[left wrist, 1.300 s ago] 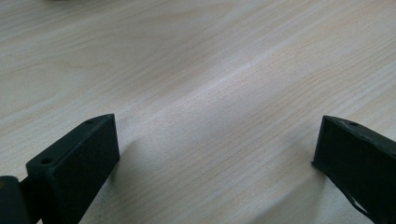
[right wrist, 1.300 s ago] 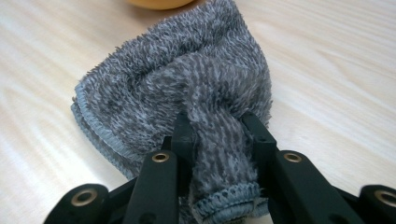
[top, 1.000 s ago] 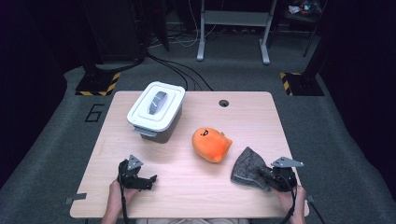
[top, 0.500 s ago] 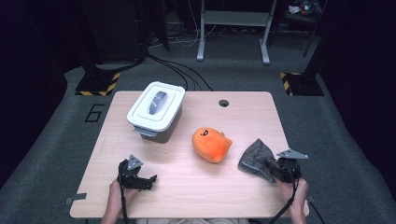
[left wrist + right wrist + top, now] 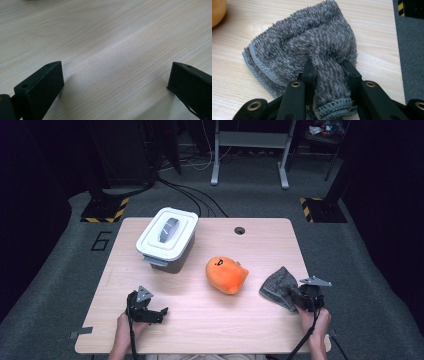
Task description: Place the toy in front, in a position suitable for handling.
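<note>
A grey fluffy cloth [image 5: 277, 285] lies bunched near the table's right edge. My right gripper [image 5: 296, 298] is shut on its near fold. In the right gripper view the cloth [image 5: 312, 37] bulges up between the two black jaws of that gripper [image 5: 328, 68], which pinch a thick fold. An orange plush toy [image 5: 226, 274] with a small face sits at the table's middle, left of the cloth. At the front left my left gripper [image 5: 159, 312] rests low over the wood. Its jaws stand wide apart in the left gripper view [image 5: 116, 72], with bare table between them.
A white lidded bin [image 5: 167, 237] with a grey handle stands at the back left of the wooden table [image 5: 260, 245]. A round cable hole [image 5: 239, 230] is at the back middle. Dark floor with cables and a metal stand lies beyond.
My right gripper has dragged the grey cloth to the right and a little farther back, away from the orange toy. The left gripper has stayed put.
</note>
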### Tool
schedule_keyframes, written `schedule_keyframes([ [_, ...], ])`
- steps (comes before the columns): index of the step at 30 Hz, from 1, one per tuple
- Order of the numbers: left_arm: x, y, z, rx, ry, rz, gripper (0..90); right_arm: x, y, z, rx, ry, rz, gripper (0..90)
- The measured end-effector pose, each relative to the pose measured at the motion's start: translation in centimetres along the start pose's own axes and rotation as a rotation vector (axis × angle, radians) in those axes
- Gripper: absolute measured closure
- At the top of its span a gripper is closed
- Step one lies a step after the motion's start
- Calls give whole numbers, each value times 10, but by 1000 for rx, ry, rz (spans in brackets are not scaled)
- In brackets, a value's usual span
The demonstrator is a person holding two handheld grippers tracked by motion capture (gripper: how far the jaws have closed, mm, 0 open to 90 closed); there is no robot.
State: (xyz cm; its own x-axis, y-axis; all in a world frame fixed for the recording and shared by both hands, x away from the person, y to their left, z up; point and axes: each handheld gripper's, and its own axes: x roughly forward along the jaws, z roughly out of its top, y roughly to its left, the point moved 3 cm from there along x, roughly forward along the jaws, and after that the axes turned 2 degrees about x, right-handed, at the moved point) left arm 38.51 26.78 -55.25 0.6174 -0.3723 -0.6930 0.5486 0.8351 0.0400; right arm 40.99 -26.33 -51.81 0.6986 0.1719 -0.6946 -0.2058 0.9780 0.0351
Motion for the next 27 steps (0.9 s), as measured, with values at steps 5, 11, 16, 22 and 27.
schedule_keyframes([
  [5, 0, 0, 0, 2, 1, 1, 0, 9, -2, -5, 9, 28, -17, 659],
  [11, 0, 0, 0, 0, 0, 0, 0, 11, -2, -6, 14, 36, -25, 552],
  [16, 0, 0, 0, 0, 0, 0, 0, 10, -3, -5, 15, 40, -24, 347],
  [22, 0, 0, 0, 0, 0, 0, 0, 1, -1, -1, -3, 7, -12, 206],
  [27, 0, 0, 0, 1, 0, -7, 0, -6, 7, 5, -37, -22, 16, 184],
])
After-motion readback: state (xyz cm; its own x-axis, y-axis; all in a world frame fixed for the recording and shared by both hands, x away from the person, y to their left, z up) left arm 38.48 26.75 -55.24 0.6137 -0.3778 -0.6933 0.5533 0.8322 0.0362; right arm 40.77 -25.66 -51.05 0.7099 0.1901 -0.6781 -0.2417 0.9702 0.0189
